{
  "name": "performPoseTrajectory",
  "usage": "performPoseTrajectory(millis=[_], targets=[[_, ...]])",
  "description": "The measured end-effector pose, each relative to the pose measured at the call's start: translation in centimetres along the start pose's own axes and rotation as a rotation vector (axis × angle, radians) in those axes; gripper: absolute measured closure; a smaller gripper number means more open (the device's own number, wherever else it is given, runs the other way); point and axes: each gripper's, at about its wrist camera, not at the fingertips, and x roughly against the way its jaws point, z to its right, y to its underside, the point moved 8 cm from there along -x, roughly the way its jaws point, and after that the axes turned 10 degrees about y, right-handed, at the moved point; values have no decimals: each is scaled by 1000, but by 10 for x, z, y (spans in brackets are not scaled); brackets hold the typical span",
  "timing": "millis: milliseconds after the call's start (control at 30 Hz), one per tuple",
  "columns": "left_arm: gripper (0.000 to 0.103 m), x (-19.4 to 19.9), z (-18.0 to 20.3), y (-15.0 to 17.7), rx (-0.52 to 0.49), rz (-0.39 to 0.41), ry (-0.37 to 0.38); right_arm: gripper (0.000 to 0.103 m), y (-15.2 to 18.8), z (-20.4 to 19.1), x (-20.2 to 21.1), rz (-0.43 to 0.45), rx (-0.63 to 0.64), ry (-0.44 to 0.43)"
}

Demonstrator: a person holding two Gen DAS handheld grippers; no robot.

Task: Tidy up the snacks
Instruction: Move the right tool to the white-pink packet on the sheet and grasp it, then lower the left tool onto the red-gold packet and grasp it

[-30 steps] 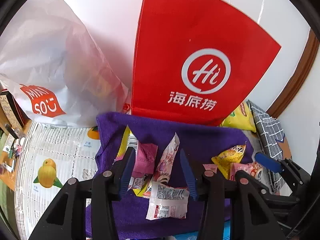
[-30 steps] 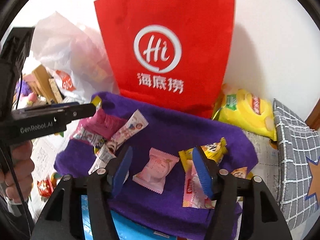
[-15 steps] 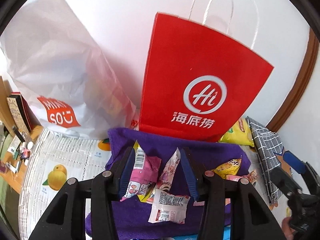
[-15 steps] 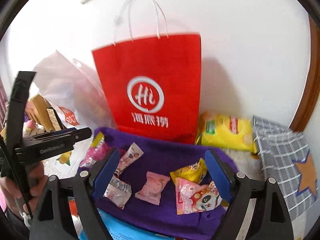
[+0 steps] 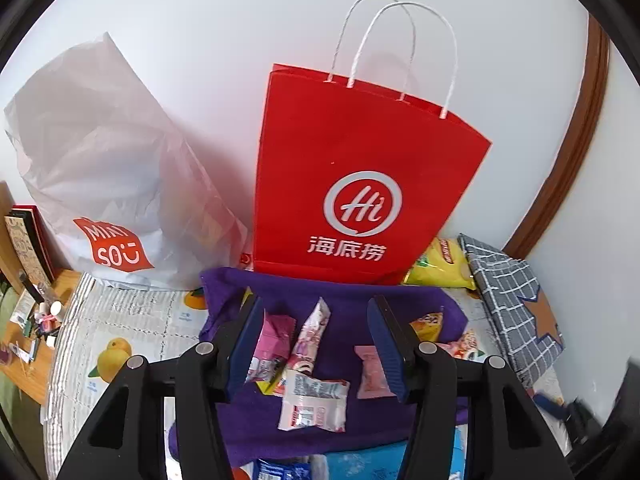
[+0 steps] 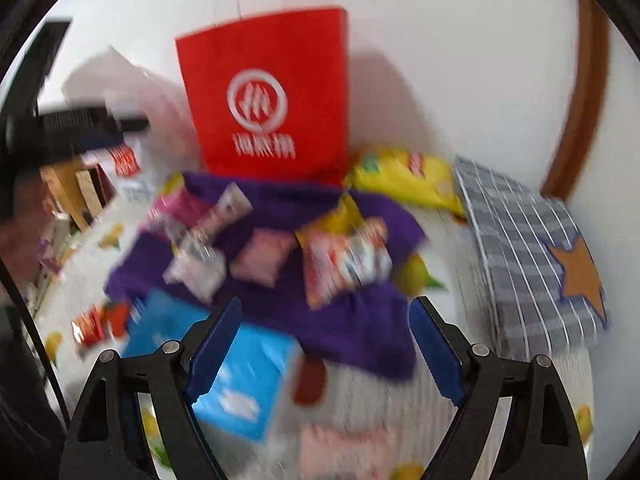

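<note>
Snacks lie scattered on a purple cloth (image 5: 352, 300), a soft, fuzzy fabric spread over a quilted cover printed with oranges (image 5: 116, 332). A long pink-and-white stick packet (image 5: 310, 336) runs with its long axis away from the camera, its far end tilted slightly right. Just left of it sits a magenta pouch (image 5: 272, 340); below it a white crinkled wrapper (image 5: 314, 404) lies flat, its long axis crosswise. A small pink pillow-shaped packet (image 5: 370, 372) rests to the right, partly behind a finger.

Behind the cloth a red paper bag (image 5: 360, 184) stands upright against the wall, its white twisted-cord handles up; its inside cannot be seen. Beside it on the left slumps a translucent white plastic bag (image 5: 112, 184), crumpled, with dim shapes inside. A yellow chip bag (image 5: 440, 268) lies to the right of the red bag, next to a grey checked pillow (image 5: 516, 312).

The left gripper (image 5: 316, 344) hovers above the packets, its blue-padded fingers spread apart and empty. The right gripper (image 6: 324, 344), in a motion-blurred view, also has its fingers wide and holding nothing, above a blue box (image 6: 244, 376) at the cloth's near edge.
</note>
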Motion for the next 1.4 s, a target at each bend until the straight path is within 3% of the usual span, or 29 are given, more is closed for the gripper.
performPoseTrajectory(millis=[400,533,633,700,800,1067,1400], targets=[[48,39,35,25,-41,-16,14,24,112,12,-46,-207,-3,21],[48,55,28,44,-59,-16,-40,30,113,11,-40,-122,-19,27],[48,66,10,62,-63,-25,-100,46,111,8,-38,-82,-1,19],[48,71,-6,75,-53,-34,-140,65,110,5,-36,-68,10,11],[48,75,-33,95,-17,-66,-194,75,110,2,-33,-63,18,7],[48,71,-83,144,66,-154,-265,83,109,11,-11,-45,-42,16],[48,49,-108,185,39,-242,-301,84,123,21,4,-55,-64,23]])
